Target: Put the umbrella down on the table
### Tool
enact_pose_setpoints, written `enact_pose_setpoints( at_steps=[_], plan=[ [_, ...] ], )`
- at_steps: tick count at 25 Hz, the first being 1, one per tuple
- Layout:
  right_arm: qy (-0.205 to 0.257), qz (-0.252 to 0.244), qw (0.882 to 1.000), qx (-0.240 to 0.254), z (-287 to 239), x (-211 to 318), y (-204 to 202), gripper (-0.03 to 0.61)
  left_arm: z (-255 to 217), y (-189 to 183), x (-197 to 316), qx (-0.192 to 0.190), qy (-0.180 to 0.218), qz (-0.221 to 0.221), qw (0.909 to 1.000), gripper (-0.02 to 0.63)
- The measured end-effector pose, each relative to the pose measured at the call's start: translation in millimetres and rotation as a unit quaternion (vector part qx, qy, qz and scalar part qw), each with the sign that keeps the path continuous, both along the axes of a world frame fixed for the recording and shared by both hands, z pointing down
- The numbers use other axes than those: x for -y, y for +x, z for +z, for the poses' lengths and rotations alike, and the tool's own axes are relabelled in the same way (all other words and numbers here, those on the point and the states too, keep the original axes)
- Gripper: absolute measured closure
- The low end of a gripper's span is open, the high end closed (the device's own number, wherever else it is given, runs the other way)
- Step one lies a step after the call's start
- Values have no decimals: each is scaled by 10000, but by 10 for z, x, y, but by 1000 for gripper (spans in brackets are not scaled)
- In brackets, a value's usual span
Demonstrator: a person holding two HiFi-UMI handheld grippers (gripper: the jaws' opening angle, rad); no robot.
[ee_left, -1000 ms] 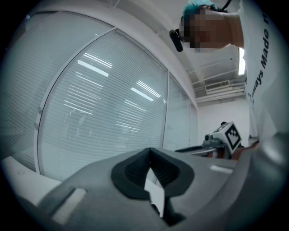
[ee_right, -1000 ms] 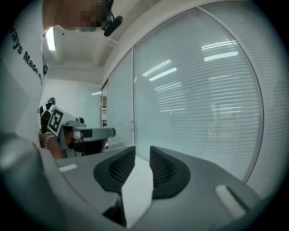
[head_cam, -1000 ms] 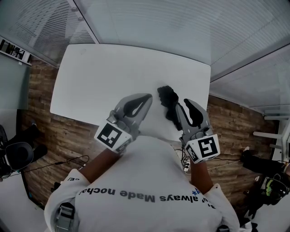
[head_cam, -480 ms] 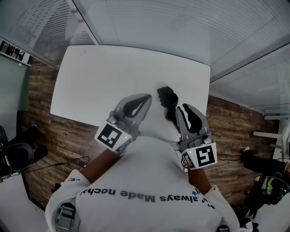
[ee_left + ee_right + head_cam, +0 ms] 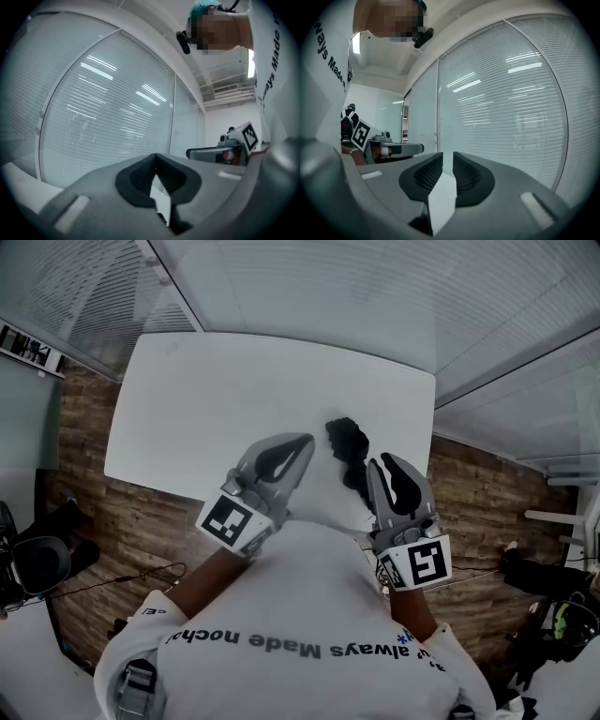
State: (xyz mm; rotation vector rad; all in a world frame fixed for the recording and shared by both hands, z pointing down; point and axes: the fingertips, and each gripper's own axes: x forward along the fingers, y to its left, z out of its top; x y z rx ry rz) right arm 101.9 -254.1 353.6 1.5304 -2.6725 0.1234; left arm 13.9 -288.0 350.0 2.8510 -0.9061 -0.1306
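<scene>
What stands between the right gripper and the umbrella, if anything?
Nothing visible does. The umbrella lies on the table close beside the right gripper, on its left, with no other thing between them.

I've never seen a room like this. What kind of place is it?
Probably an office meeting room: a big white table, glass walls with blinds and a black chair nearby.

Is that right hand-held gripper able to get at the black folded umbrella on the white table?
Probably yes. The black folded umbrella lies on the white table right beside the right hand-held gripper, nothing between them. Its jaws are shut and empty, so they would need opening first.
</scene>
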Motion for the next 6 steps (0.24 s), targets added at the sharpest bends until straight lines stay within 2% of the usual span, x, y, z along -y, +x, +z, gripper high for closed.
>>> enact_pose_setpoints(
  at_steps=[6],
  plan=[
    [6, 28, 10000, 4, 5, 51, -11, 509, 3, -21, 38, -11, 3, 20, 10000, 611]
  ],
)
